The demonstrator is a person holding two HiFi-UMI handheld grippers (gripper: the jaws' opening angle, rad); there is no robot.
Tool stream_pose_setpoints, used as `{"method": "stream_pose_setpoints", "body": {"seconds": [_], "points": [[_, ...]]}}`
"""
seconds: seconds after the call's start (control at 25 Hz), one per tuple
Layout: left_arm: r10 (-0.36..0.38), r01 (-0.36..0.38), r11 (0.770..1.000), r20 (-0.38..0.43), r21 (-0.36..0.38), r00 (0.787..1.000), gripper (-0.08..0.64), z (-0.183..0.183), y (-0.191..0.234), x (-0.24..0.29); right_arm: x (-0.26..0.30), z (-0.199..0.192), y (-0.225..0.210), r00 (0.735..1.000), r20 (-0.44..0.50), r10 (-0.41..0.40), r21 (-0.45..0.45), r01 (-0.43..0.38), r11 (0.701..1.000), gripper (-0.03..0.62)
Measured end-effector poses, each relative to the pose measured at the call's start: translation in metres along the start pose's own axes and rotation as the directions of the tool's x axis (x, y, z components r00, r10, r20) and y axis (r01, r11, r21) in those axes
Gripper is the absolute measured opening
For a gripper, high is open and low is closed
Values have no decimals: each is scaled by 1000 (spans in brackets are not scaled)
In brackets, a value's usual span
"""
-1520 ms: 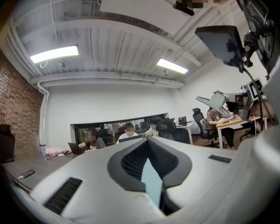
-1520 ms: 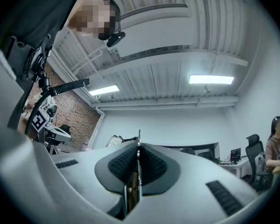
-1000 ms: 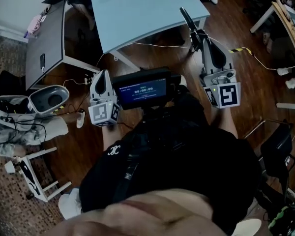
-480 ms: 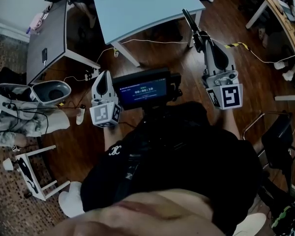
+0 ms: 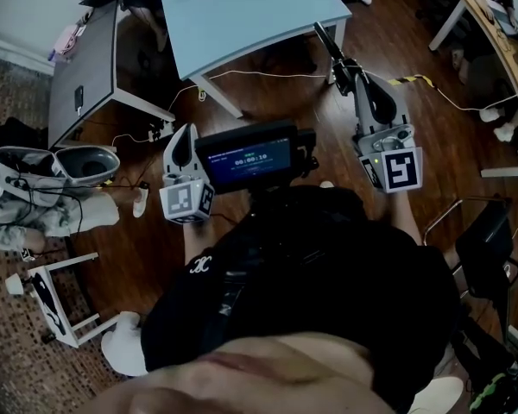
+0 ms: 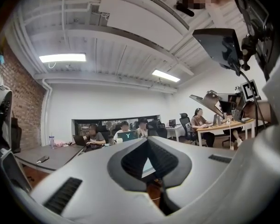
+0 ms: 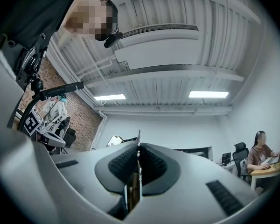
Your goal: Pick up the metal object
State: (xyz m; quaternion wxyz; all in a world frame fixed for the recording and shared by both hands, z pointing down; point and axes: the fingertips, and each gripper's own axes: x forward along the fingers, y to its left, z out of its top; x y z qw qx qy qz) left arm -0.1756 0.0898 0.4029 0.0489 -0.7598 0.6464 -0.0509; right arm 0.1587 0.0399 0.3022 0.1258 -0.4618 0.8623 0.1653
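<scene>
In the head view both grippers are held up in front of the person's chest, either side of a mounted screen (image 5: 246, 158). My right gripper (image 5: 357, 79) is shut on the metal object (image 5: 330, 43), a thin dark strip that sticks out beyond the jaw tips toward the light blue table (image 5: 242, 15). The right gripper view shows my right gripper (image 7: 138, 145) pointing at the ceiling, with the thin metal object (image 7: 132, 192) pinched edge-on between the pads. My left gripper (image 5: 183, 136) is shut. In the left gripper view nothing lies between the jaws of the left gripper (image 6: 147, 139).
A dark grey table (image 5: 82, 67) stands left of the blue one. On the wooden floor lie cables, a grey bag (image 5: 34, 205) and a white stool (image 5: 52, 304). A black chair (image 5: 483, 248) is at the right. People sit at desks (image 6: 126, 135) across the room.
The head view has drifted slightly. Both grippers stay in front of the chest, and the right one keeps its hold on the metal object.
</scene>
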Motion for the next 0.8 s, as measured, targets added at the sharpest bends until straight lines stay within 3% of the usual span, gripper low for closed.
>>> {"method": "stream_pose_setpoints", "body": {"seconds": [0.44, 0.56, 0.8], "points": [[2, -2, 1000, -4, -15, 1000, 2, 6, -20, 0, -16, 2, -14, 1000, 10, 2, 7, -2, 1000, -20], [-1, 2, 1000, -16, 10, 1000, 2, 3, -21, -1, -16, 0, -15, 1000, 9, -2, 11, 2, 1000, -20], [8, -8, 1000, -15, -21, 1000, 2, 3, -18, -4, -16, -1, -15, 1000, 1, 3, 16, -3, 1000, -20]]}}
